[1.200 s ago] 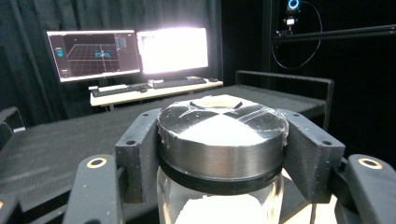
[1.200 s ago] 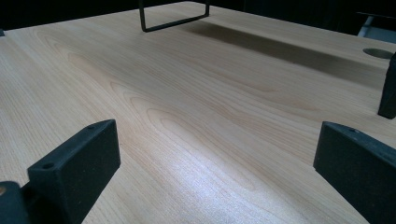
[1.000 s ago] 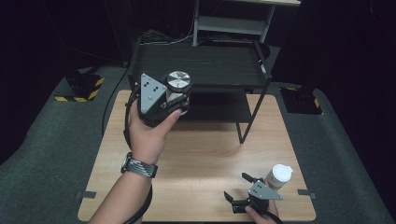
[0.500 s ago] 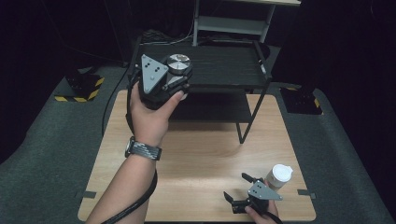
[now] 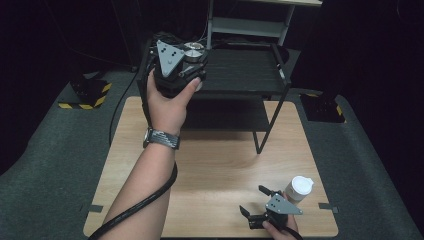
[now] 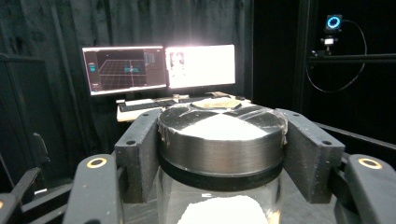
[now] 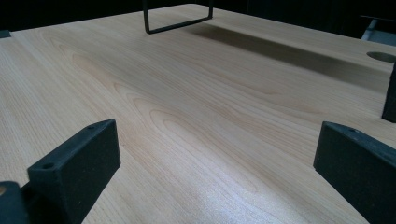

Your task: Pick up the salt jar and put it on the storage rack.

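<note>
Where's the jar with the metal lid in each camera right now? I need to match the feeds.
High view: the jar sits at upper centre-left, clamped in the left gripper over the black shelf.
Left gripper view: it is in the lower centre, a jaw pressed on each side of its lid.
Right gripper view: wooden table and open jaws, no jar.
Shared landmark: the shelf's thin black leg frame, also at the top of the right gripper view.

One jar [image 5: 192, 50], one white cup [image 5: 299, 188], one rack [image 5: 260, 75], two monitors [image 6: 159, 67], perhaps more

Black grippers [image 5: 192, 67], grey three-cornered plates, thick cable, grey wristwatch [image 5: 161, 138].
</note>
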`<state>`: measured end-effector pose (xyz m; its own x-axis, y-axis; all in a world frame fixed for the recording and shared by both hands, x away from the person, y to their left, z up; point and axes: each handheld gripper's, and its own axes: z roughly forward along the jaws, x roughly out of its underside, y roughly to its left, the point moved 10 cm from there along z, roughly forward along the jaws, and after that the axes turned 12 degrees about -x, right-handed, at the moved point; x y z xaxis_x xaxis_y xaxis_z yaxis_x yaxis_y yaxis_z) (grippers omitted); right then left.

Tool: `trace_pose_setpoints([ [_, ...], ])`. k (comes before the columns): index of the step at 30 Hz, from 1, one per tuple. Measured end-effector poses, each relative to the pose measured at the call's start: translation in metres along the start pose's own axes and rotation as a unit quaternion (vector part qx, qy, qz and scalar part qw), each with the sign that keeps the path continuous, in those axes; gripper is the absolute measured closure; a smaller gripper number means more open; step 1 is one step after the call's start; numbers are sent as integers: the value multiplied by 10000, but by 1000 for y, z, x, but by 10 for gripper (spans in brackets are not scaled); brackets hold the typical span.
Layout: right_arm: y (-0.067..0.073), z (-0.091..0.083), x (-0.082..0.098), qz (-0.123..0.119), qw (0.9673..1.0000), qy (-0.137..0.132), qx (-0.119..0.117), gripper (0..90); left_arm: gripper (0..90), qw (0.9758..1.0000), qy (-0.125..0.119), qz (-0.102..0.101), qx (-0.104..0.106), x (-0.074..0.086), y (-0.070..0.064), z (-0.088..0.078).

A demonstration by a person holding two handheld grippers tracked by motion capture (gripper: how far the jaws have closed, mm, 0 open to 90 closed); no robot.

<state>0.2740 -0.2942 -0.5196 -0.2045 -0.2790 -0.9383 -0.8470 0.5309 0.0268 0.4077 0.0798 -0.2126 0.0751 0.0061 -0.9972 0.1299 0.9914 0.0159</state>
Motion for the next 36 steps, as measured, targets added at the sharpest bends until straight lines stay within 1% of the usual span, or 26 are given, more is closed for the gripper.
trace_pose_setpoints([
  [7,0,0,0,6,10000,-30,-25,3,350,9999,-33,-90,-131,4,0,14],
  [11,-1,-1,1,23,10000,-54,-36,2,350,9998,12,-129,-156,7,-2,21],
  [16,-1,-1,1,31,10000,-64,-50,2,350,9998,24,-101,-142,13,-6,29],
  [19,-1,-1,1,16,10000,-64,-67,2,350,9998,35,-105,-150,15,-7,32],
  [22,-2,-1,1,32,9999,-66,-74,2,350,9998,73,-68,-182,16,-7,34],
  [24,-2,-1,1,44,9999,-68,-71,2,350,9998,76,-96,-182,16,-5,35],
  [28,-1,-1,1,-12,9999,-76,-67,2,350,9997,79,-109,-180,17,-4,35],
  [30,-1,-1,1,-13,10000,-66,-64,2,347,9996,137,-202,-156,17,-3,36],
  [34,-1,-1,1,-12,10000,-74,-52,2,346,9996,174,-167,-132,16,-2,37],
  [36,-1,-1,1,-14,10000,-73,-58,2,346,9996,176,-189,-126,16,-2,37],
])
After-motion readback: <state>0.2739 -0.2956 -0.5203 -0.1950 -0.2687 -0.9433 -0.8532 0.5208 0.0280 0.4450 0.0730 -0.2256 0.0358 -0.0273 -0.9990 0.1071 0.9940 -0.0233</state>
